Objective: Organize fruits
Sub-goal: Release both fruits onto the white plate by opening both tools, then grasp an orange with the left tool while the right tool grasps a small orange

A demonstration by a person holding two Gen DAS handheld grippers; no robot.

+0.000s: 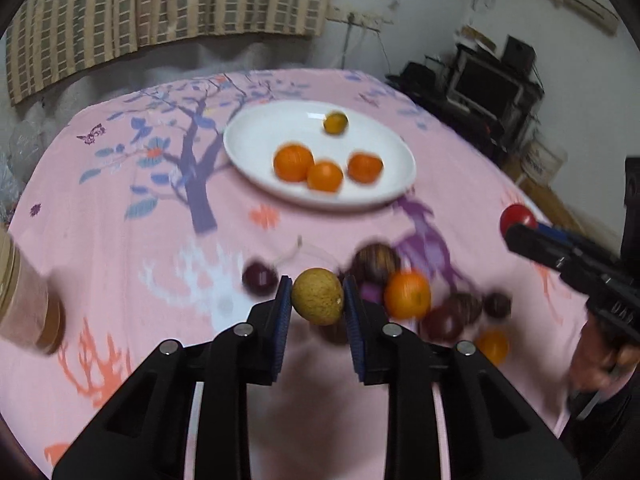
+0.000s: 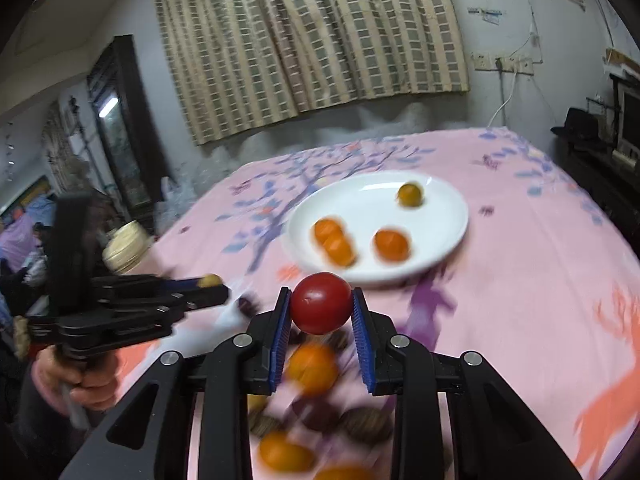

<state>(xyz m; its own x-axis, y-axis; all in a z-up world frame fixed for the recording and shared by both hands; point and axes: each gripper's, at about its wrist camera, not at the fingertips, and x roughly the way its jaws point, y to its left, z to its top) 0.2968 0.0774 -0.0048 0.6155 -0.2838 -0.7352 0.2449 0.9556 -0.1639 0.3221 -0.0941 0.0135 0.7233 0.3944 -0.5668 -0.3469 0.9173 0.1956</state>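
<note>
My left gripper [image 1: 317, 298] is shut on a yellow-green round fruit [image 1: 317, 296], held above the pink tablecloth. My right gripper [image 2: 321, 308] is shut on a red tomato [image 2: 321, 308]; it also shows at the right of the left wrist view [image 1: 518, 218]. A white plate [image 1: 256, 128] farther back holds three oranges [image 1: 293, 162] and a small yellow-green fruit [image 1: 335, 122]. Loose fruit lies below the grippers: an orange [image 1: 407, 294], dark purple fruits [image 1: 376, 263] and a cherry [image 1: 260, 278]. The left gripper with its fruit shows in the right wrist view [image 2: 211, 280].
A pink patterned tablecloth [image 1: 120, 240] covers the table. A jar with a tan lid [image 1: 28, 304] stands at the left edge, also in the right wrist view [image 2: 124, 246]. A curtain and wall lie behind; dark shelving with a monitor [image 1: 488, 84] stands at the right.
</note>
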